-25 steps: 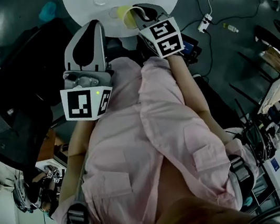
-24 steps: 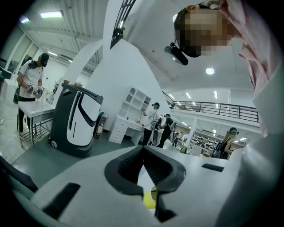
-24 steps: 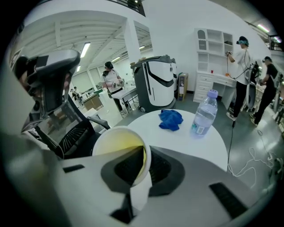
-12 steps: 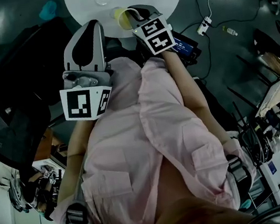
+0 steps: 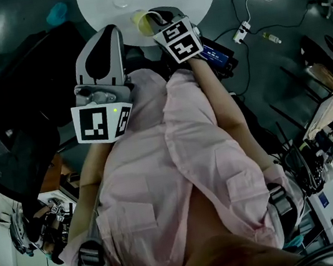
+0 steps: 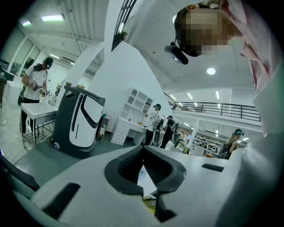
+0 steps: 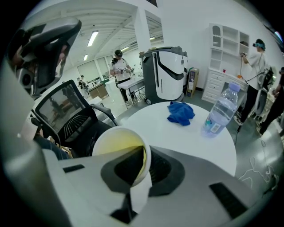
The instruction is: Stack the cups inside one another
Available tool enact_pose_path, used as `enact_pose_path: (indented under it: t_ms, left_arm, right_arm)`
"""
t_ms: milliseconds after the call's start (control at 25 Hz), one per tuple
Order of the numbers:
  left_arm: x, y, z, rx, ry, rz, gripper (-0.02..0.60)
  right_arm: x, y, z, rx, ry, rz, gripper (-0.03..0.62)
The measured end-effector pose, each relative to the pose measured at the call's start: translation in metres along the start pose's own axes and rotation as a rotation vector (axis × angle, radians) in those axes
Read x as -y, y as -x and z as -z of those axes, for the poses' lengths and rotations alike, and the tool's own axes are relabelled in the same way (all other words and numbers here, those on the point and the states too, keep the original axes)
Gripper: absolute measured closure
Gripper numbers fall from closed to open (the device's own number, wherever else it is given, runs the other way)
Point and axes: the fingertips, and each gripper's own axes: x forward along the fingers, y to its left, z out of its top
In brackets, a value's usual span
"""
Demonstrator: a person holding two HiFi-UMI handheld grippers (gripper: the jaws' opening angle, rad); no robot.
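The right tool (image 7: 143, 170) is clamped on the wall of a white paper cup with a yellow inside (image 7: 116, 142) and holds it at the near edge of the round white tabletop (image 7: 177, 137). The left tool (image 6: 143, 155) hangs short of the tabletop, its jaws together with nothing between them. Farther across the tabletop lies a crumpled blue cloth (image 7: 180, 112), and a clear plastic water bottle (image 7: 220, 110) stands upright near it.
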Motion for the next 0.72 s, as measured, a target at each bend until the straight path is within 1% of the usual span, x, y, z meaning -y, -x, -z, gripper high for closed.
enact_pose_path:
  t_ms: [520,720]
  left_arm:
    - [-0.002,0.002,0.0,-0.001,-0.001,-0.008,0.566]
    - [-0.004,0.001,0.001,-0.002,0.009,-0.011,0.566]
  right_arm:
    - [-0.002,-0.014,0.01,-0.045,0.045,-0.01,0.557]
    - [-0.005,-0.018,0.008,-0.057,0.108,-0.017,0.556]
